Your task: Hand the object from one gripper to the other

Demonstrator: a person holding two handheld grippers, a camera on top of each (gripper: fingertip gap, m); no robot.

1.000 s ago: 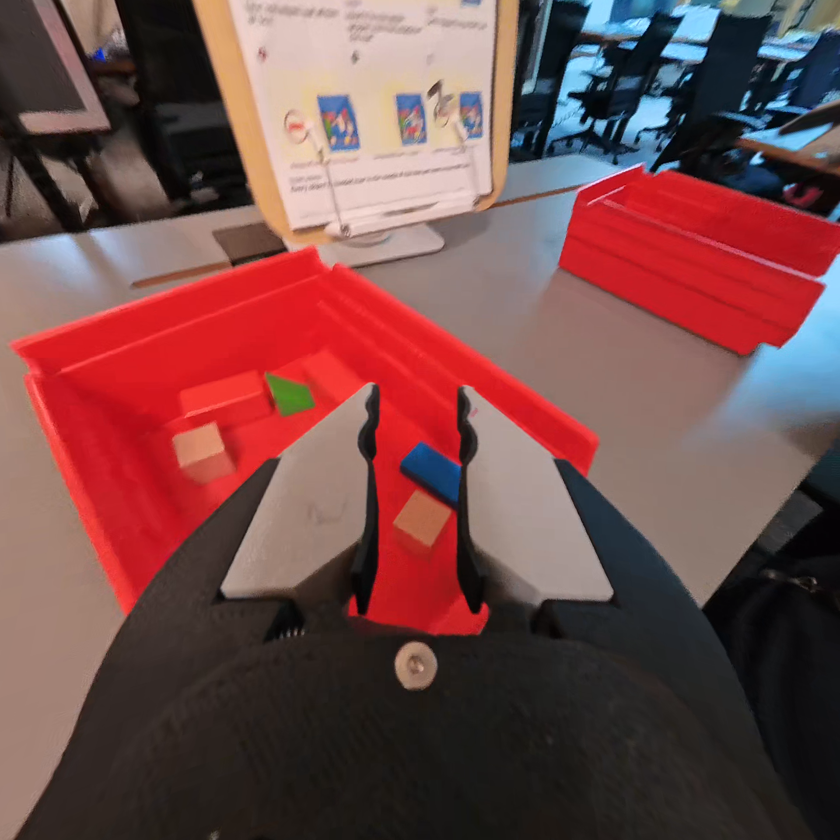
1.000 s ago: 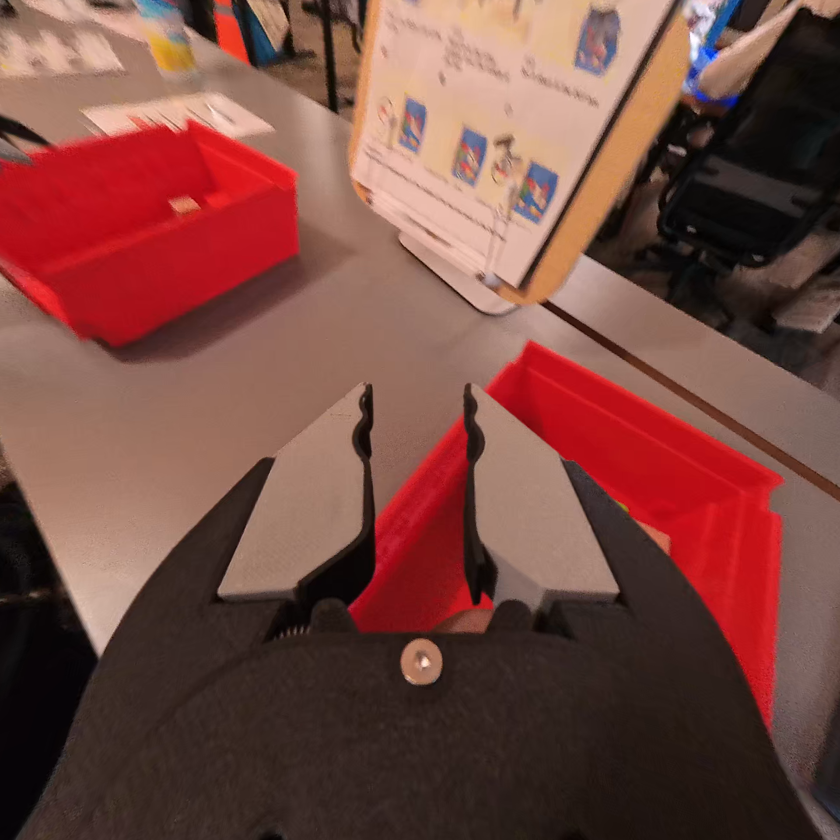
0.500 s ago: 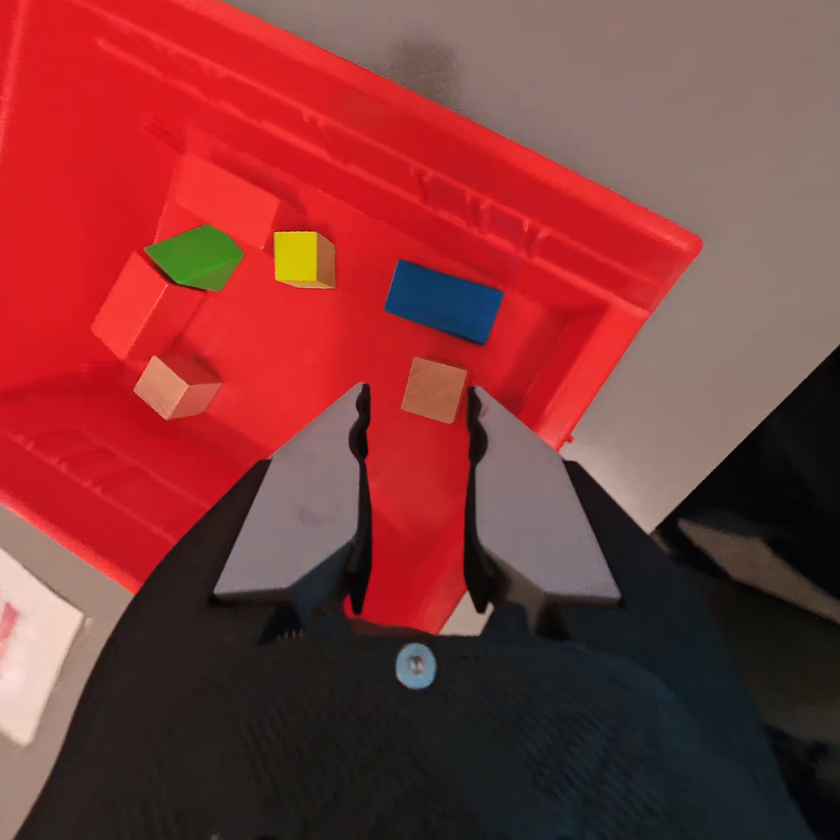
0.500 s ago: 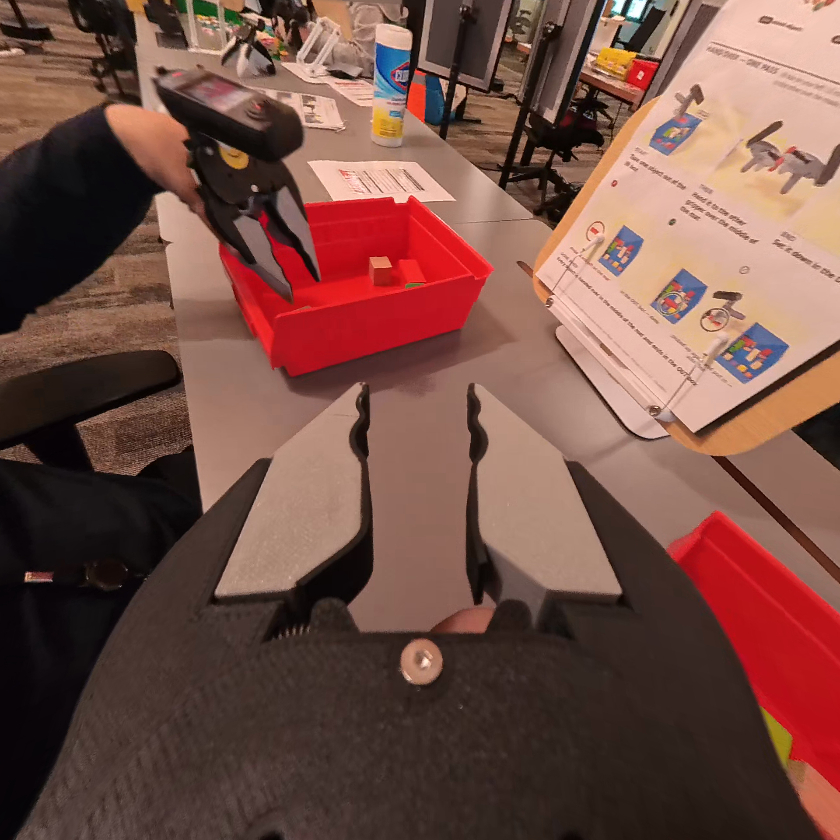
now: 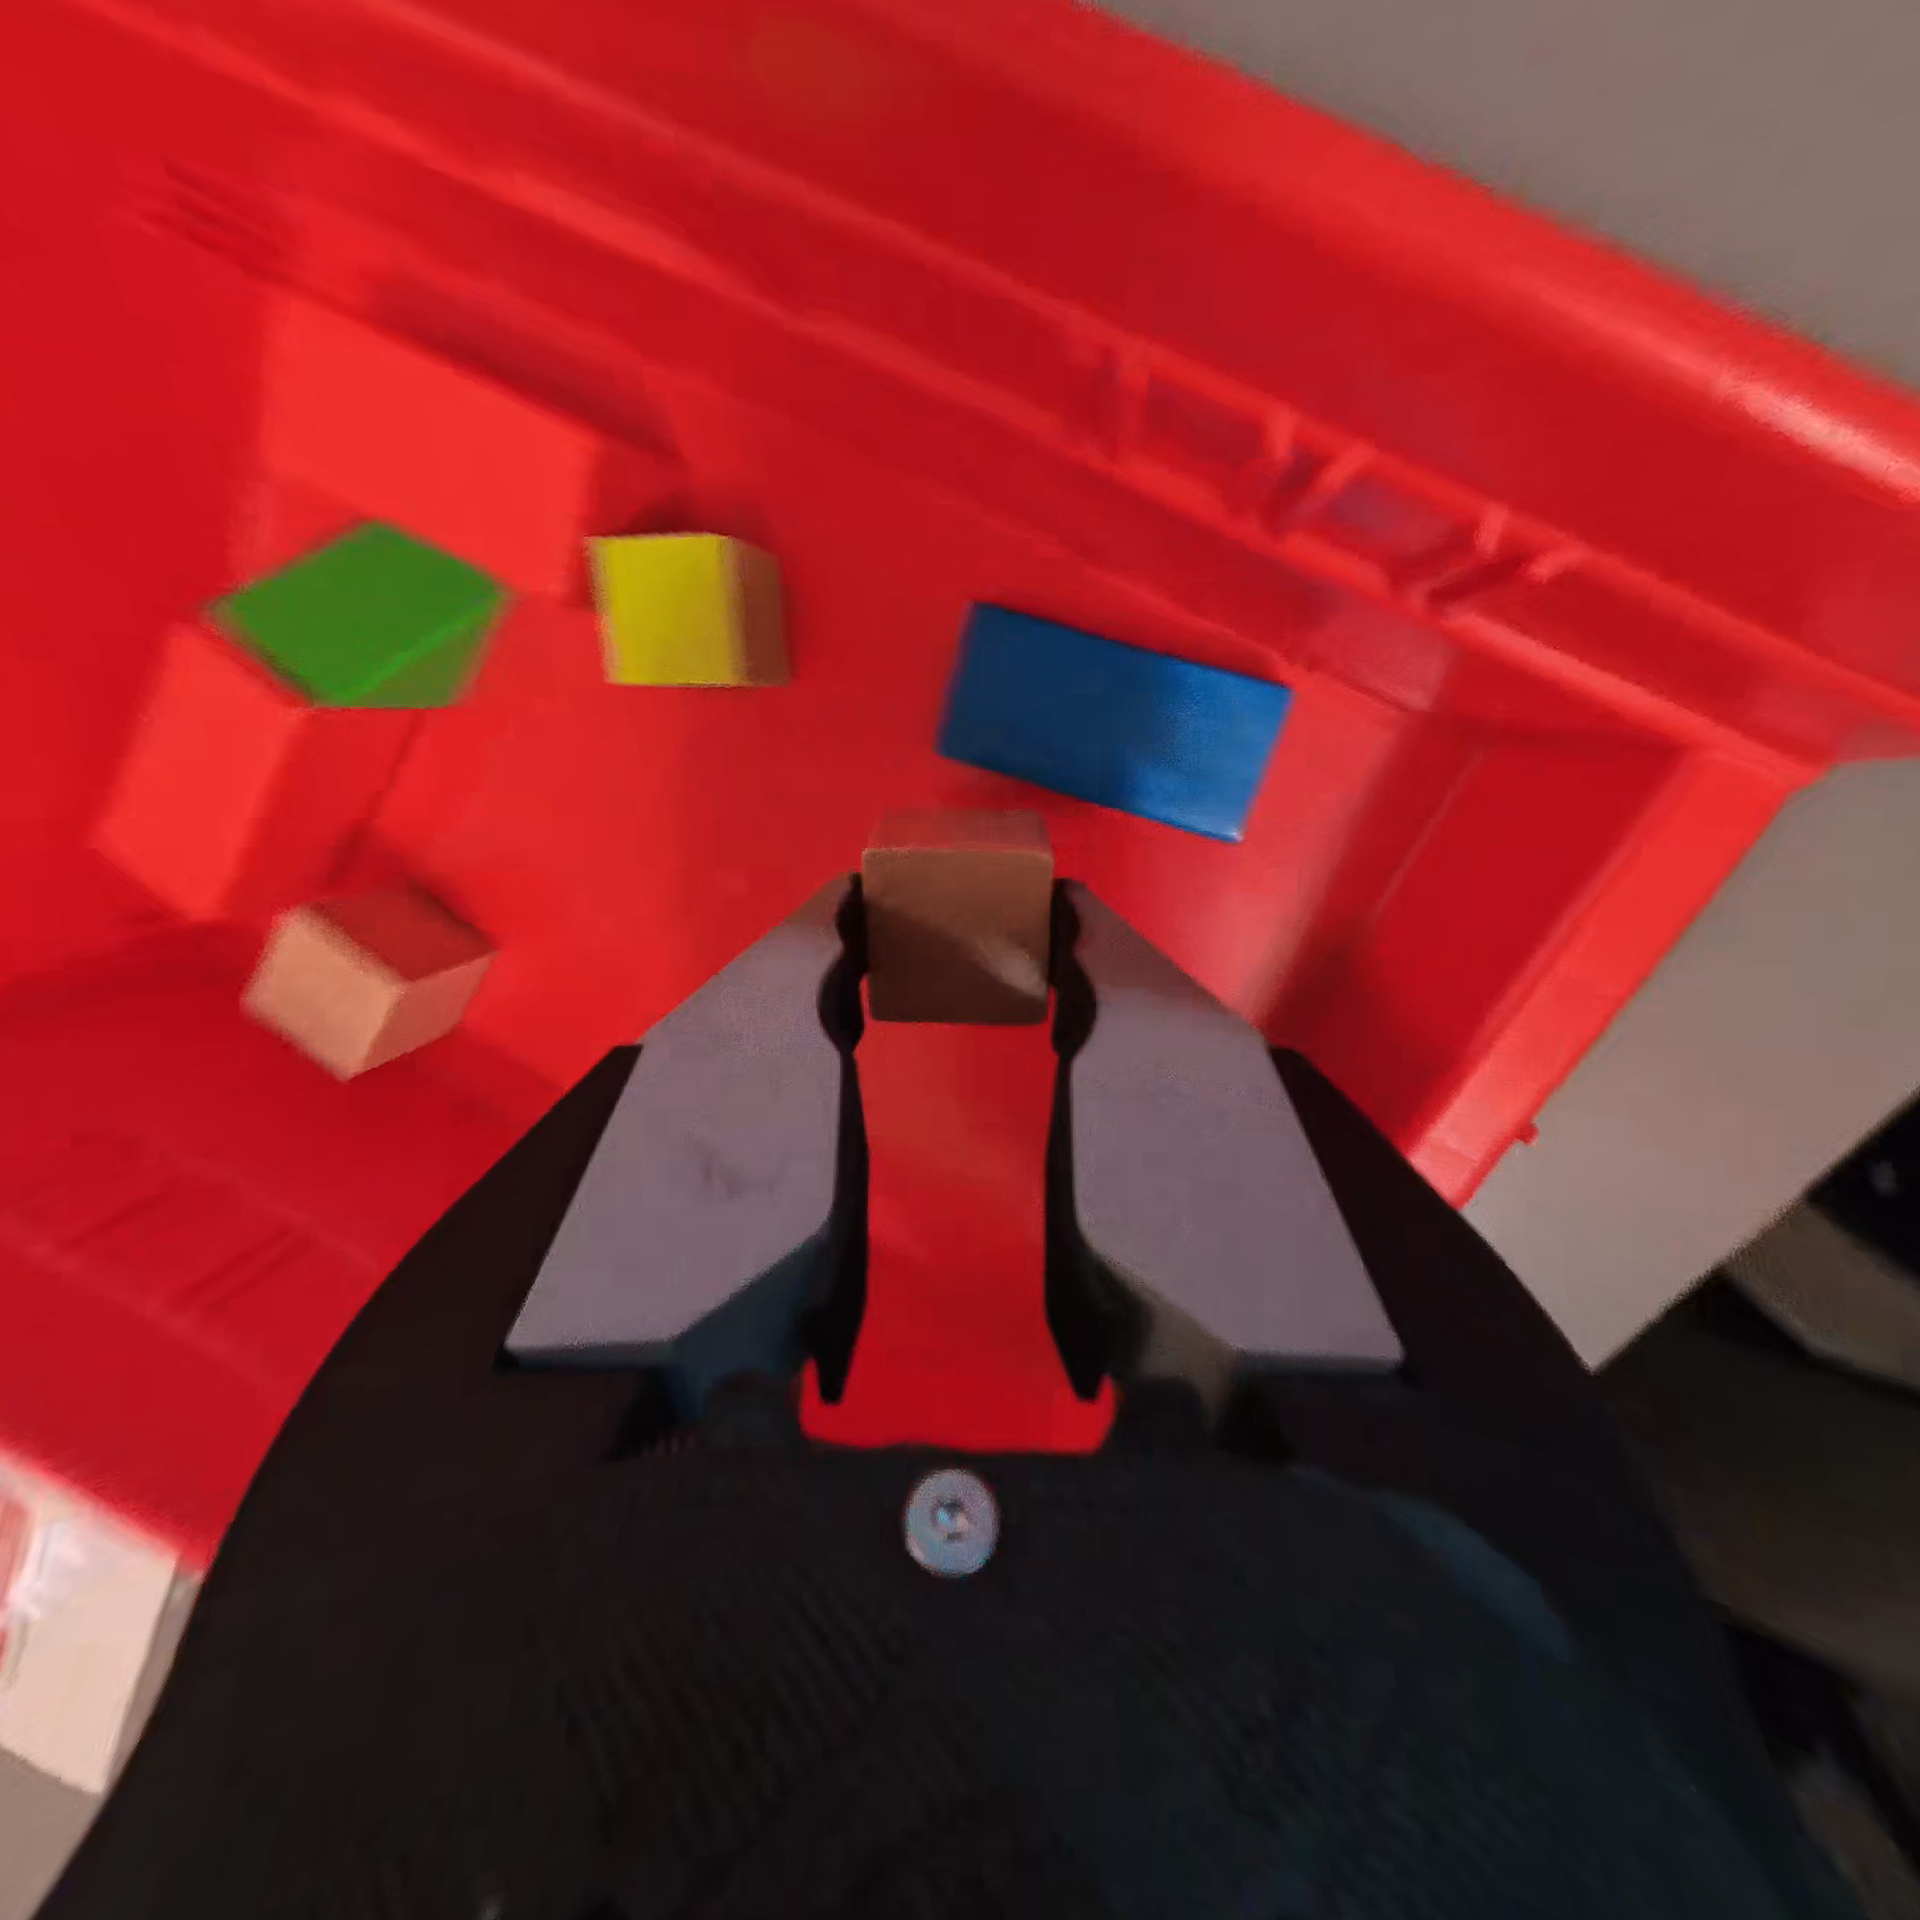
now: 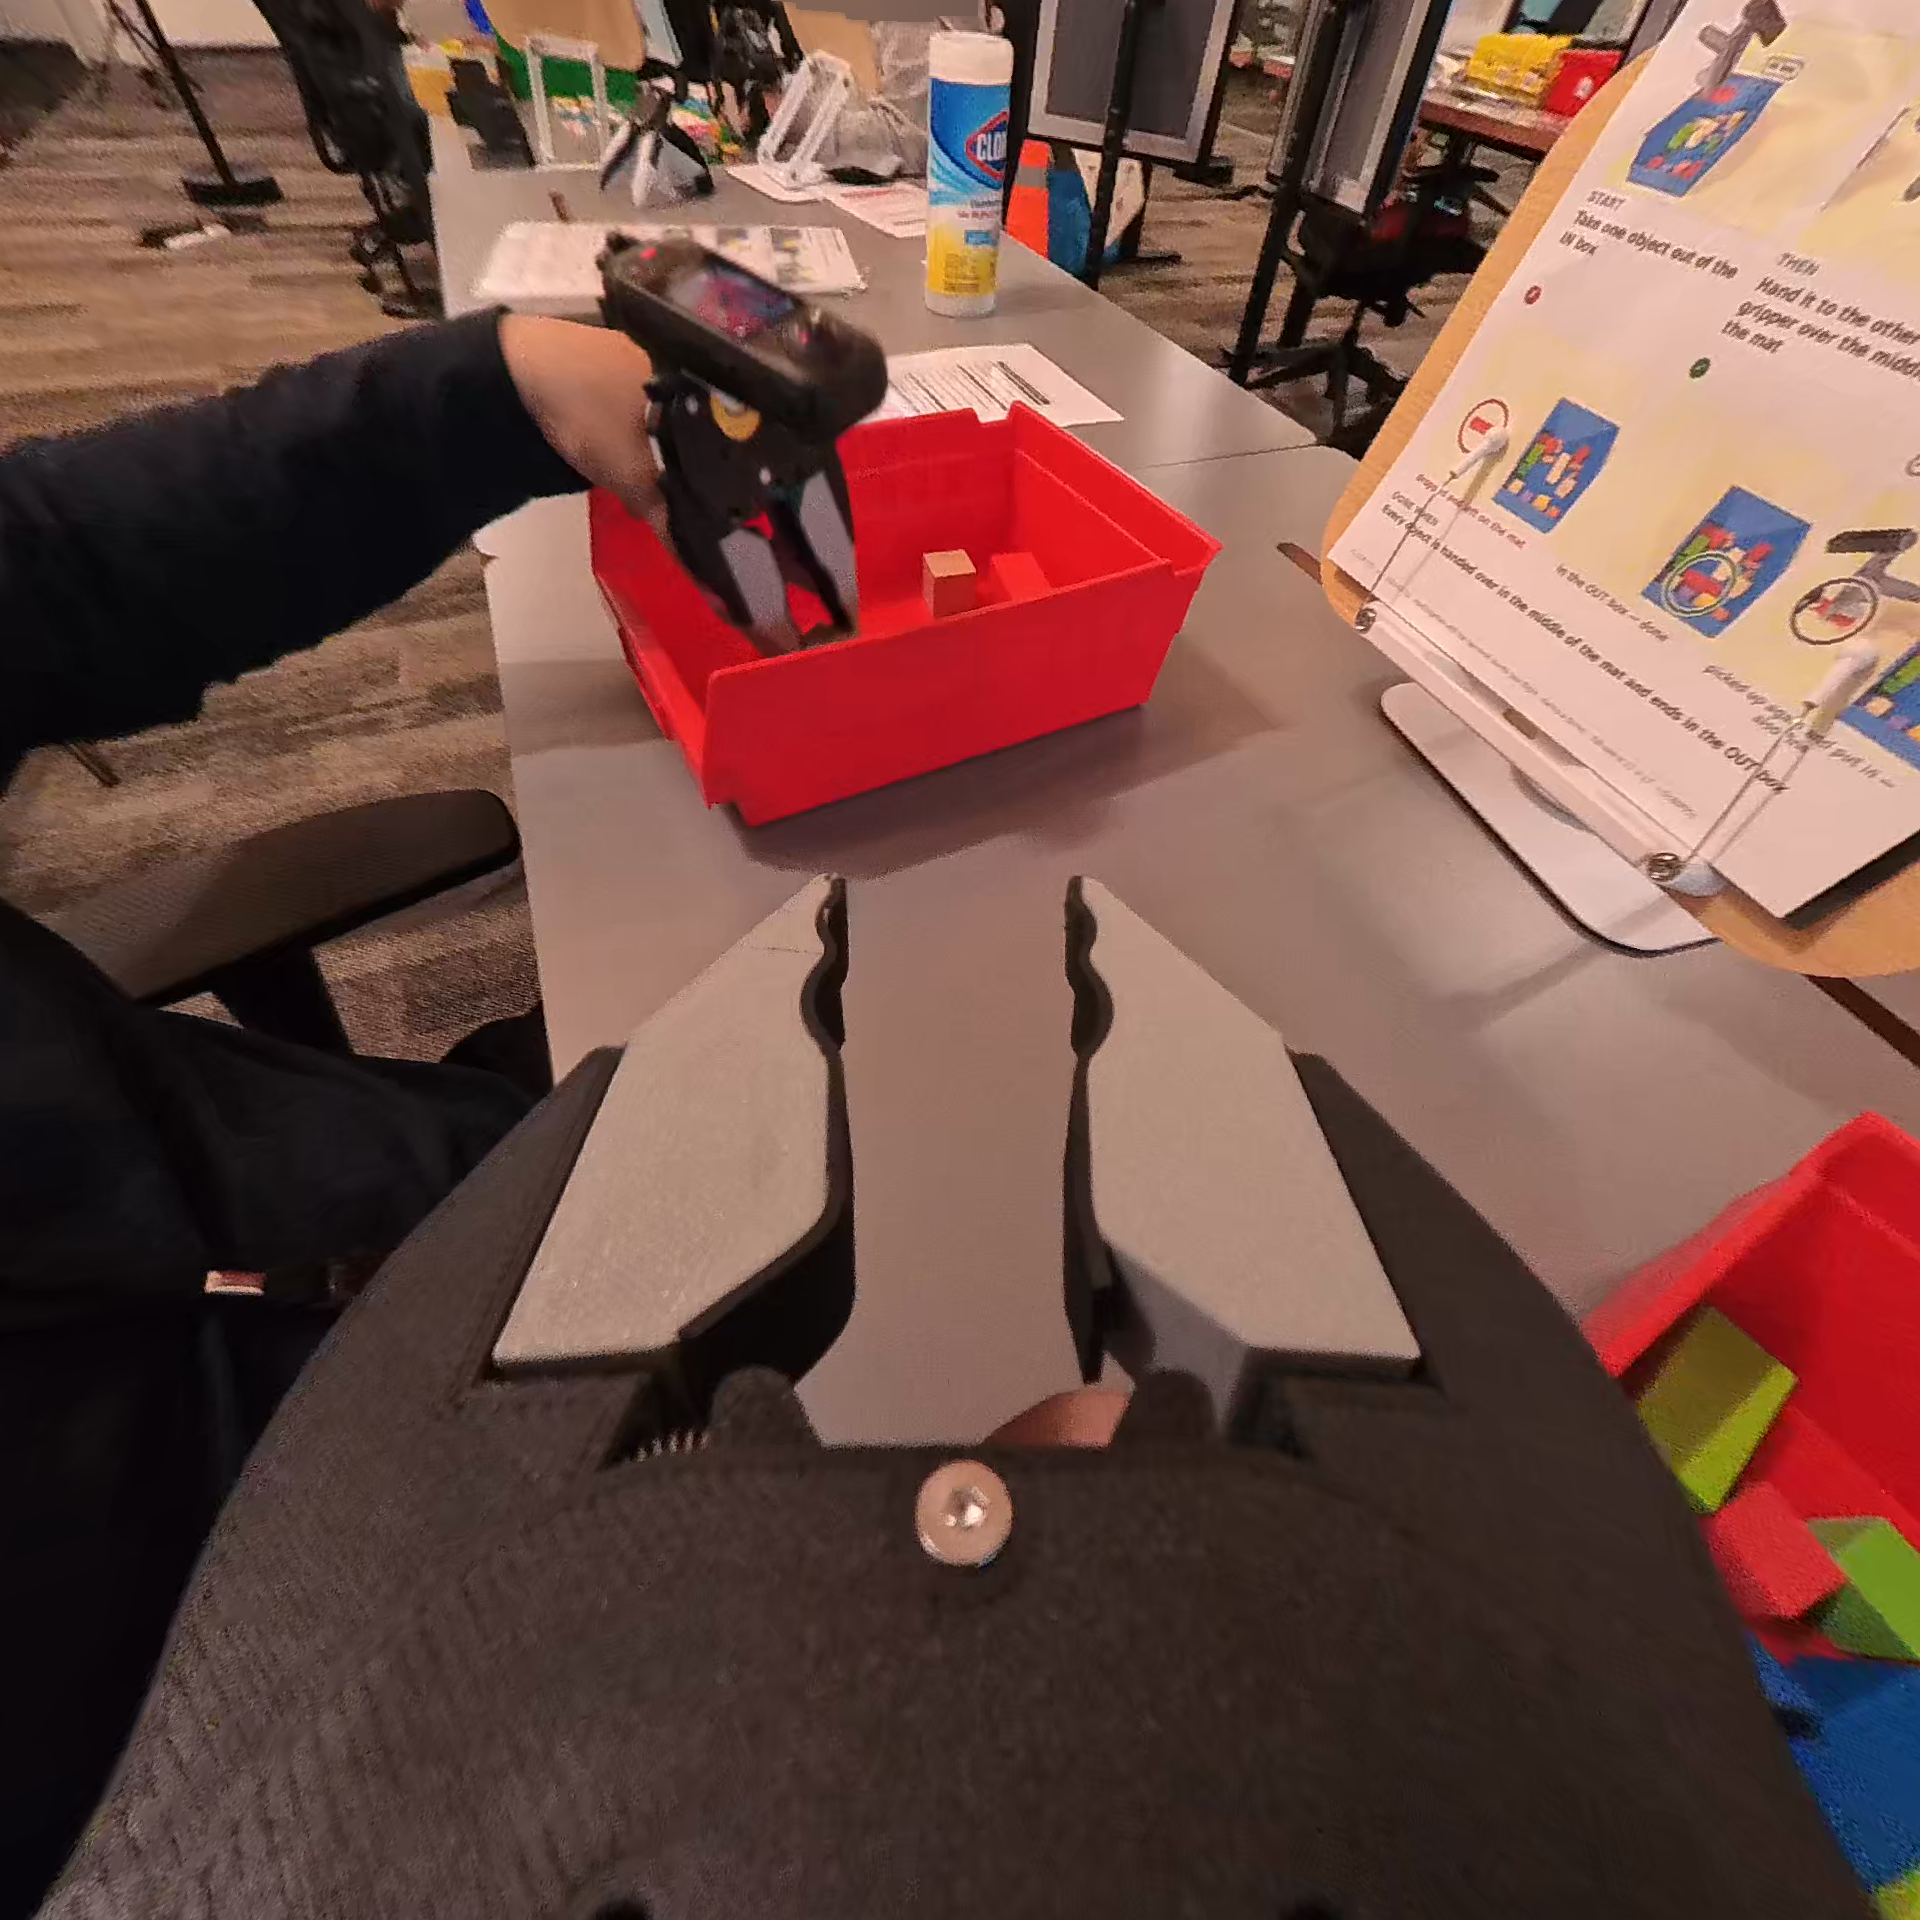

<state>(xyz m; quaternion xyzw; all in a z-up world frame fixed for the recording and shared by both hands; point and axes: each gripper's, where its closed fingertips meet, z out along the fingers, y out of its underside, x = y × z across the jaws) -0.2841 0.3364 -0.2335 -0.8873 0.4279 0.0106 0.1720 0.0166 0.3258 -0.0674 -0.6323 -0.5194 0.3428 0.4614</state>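
1. Two grippers are being shown: the left gripper [image 5: 954, 925] is being held down inside a red bin [image 5: 1351, 436], and the right gripper [image 6: 956, 956] is being held above the grey table [image 6: 1299, 831], well apart from that bin.
2. A brown wooden cube [image 5: 956, 920] is being framed between the left jaws near their tips; the jaws are drawn close to both of its sides, but whether it is being clamped or merely straddled cannot be told, since the left wrist view is blurred.
3. Other blocks are being seen on the bin floor: a blue block [image 5: 1112, 717] just beyond the brown cube, a yellow cube [image 5: 686, 608], a green block [image 5: 364, 613], a tan cube [image 5: 364, 977] and a large red block [image 5: 426, 457].
4. The right jaws are being held apart with nothing between them; only bare table is being seen through the gap.
5. In the right wrist view, the left gripper [image 6: 795, 623] is being gripped by a hand [image 6: 582, 405] in a dark sleeve and pointed down into the red bin [image 6: 935, 707].
6. A second red bin [image 6: 1829, 1226] holding green, red and blue blocks is being shown at the lower right, beside the right gripper.
7. An instruction board [image 6: 1662, 468] on a stand is being seen at the right, and a wipes canister [image 6: 966, 171] farther back.
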